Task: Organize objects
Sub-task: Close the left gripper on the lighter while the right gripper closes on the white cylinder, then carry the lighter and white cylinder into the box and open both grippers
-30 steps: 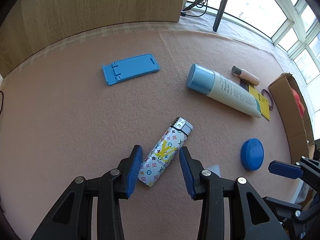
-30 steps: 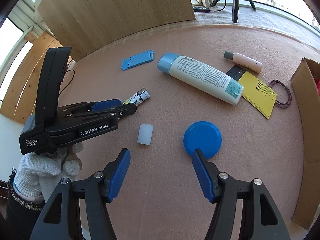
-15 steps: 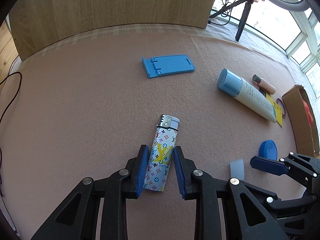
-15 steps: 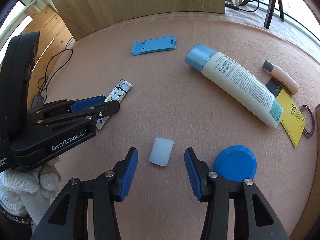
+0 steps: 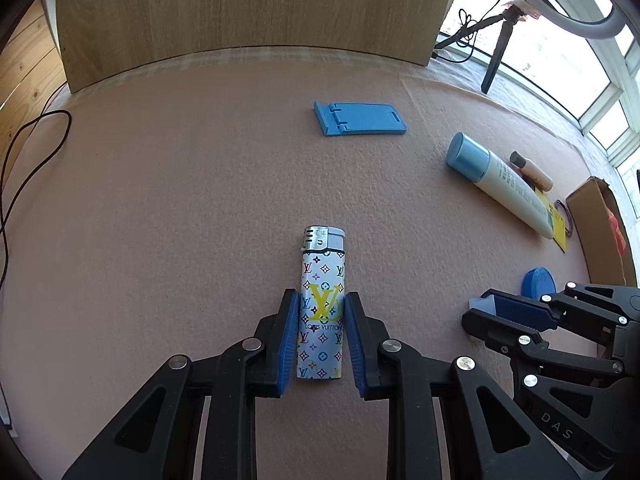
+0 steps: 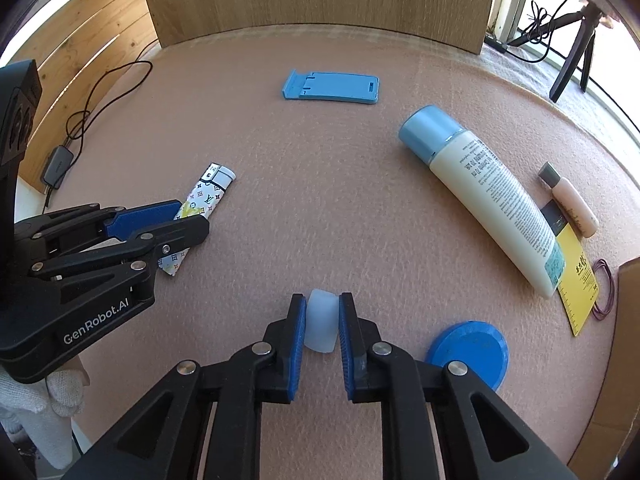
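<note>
A patterned white lighter (image 5: 322, 280) lies on the pink felt table, its metal head pointing away. My left gripper (image 5: 321, 300) is shut on its lower half, both blue pads against its sides. In the right wrist view the same lighter (image 6: 202, 204) shows at the left under that gripper (image 6: 188, 218). A small translucent white cap (image 6: 320, 324) sits between the pads of my right gripper (image 6: 322, 306), which is shut on it. In the left wrist view the right gripper (image 5: 478, 308) enters from the right, and only a corner of the cap shows.
A blue phone stand (image 6: 330, 87), a lotion bottle with a blue cap (image 6: 480, 192), a small peach tube (image 6: 570, 202), a yellow card (image 6: 576, 280) and a hair band (image 6: 606, 288) lie further out. A blue round lid (image 6: 470, 352) sits right of my right gripper. A cardboard box (image 5: 600, 224) stands at the right edge.
Both grippers moved forward and closed: the left on the lighter, which turned to lie straight along the fingers, and the right on the white cap.
</note>
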`<state>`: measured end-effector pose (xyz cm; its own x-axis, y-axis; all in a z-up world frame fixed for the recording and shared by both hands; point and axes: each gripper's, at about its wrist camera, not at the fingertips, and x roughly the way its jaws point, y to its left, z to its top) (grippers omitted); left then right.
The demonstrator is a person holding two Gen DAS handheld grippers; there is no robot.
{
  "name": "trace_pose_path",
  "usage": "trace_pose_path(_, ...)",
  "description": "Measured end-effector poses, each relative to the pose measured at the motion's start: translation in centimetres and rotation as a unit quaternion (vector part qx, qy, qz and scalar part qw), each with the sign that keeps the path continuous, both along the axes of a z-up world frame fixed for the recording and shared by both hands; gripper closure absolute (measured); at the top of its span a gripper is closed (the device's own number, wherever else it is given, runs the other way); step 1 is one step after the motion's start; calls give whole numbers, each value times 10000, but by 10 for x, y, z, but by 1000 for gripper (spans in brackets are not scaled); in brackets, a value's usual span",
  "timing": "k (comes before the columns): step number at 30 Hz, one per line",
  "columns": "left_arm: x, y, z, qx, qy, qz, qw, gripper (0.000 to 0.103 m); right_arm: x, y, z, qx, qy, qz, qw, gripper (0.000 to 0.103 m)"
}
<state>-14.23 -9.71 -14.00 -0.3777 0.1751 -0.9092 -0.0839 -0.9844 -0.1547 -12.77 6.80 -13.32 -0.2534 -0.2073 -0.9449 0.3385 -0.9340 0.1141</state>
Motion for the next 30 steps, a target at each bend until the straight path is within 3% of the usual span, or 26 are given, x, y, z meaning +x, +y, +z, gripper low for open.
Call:
trace_pose_path(9, 37, 8, 3, 517, -33, 310, 9982, 78, 19, 40, 34, -527, 159, -127, 9984, 92)
trace_pose_path(18, 71, 32, 17, 1090, -50, 379, 9933, 78, 47, 125, 70, -779, 483, -739, 9930, 93)
trace_pose_path(30, 62, 131, 56, 1396, 222, -314, 9895, 78, 72, 258, 90, -587, 801, -1737, 9798, 93)
